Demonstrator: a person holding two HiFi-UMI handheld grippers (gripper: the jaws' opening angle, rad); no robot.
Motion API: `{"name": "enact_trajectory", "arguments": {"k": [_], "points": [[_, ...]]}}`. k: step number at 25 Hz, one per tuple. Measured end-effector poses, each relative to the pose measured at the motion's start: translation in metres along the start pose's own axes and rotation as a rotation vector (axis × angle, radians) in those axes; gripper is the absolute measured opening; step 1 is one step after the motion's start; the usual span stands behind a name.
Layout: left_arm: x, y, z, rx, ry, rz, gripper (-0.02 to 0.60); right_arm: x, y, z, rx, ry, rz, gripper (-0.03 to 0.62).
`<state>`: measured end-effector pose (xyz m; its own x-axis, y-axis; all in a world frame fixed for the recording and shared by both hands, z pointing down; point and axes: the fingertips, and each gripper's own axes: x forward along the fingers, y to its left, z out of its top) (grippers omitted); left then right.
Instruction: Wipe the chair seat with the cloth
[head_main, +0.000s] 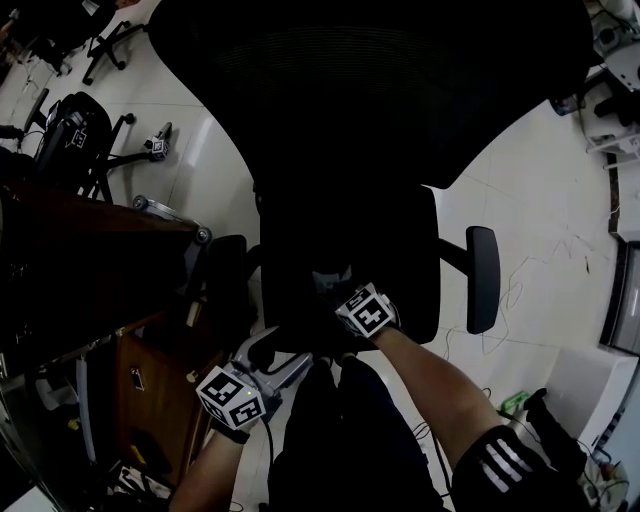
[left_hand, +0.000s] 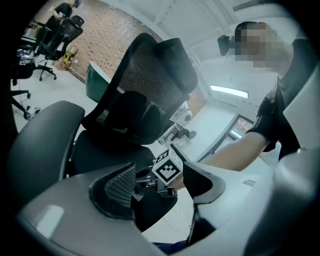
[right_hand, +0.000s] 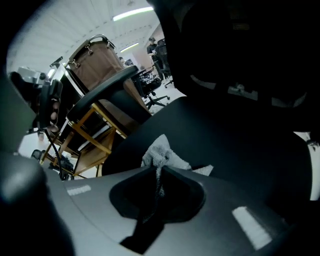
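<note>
Looking down, head view: a black office chair (head_main: 370, 90) stands on a pale tiled floor (head_main: 540, 210). Its wide backrest is at the top of the picture and its dark seat (head_main: 350, 240) is below.
Right gripper, head view: the right gripper (head_main: 338, 292) reaches onto the near edge of the seat, with the person's forearm (head_main: 440, 385) behind it.
Left gripper, head view: the left gripper (head_main: 262, 352) is held just off the seat's near left corner. It is below the left armrest (head_main: 225, 270) and near the right gripper.
Surroundings, head view: a wooden desk (head_main: 80, 250) fills the left side, and more office chairs stand beyond it.
Jaws, left gripper view: the two jaws stand wide apart and hold nothing. Through the gap, farther off, the right gripper's marker cube (left_hand: 167, 167) shows over the seat, with the backrest rising behind it.
Jaws, right gripper view: the jaws are clenched on a white cloth (right_hand: 161, 155).
Cloth, right gripper view: it bunches just past the jaw tips and lies on the black seat. An armrest and wooden furniture are behind it on the left.
</note>
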<state>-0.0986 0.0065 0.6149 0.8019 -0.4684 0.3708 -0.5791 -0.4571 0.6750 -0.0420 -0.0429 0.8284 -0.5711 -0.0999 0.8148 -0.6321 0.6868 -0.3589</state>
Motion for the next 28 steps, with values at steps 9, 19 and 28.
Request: {"name": "enact_trajectory", "arguments": {"k": [9,19,28], "points": [[-0.030,0.018,-0.014,-0.046,0.001,0.089,0.321,0.067,0.112,0.036,-0.109,0.028,0.188,0.035],[-0.008,0.021,-0.033,-0.072,0.019,0.085,0.321,0.069,0.110,-0.015,-0.130,0.087,0.217,0.035],[0.048,-0.011,-0.016,-0.042,0.045,-0.002,0.321,-0.009,0.020,-0.129,0.004,0.207,0.087,0.035]]}}
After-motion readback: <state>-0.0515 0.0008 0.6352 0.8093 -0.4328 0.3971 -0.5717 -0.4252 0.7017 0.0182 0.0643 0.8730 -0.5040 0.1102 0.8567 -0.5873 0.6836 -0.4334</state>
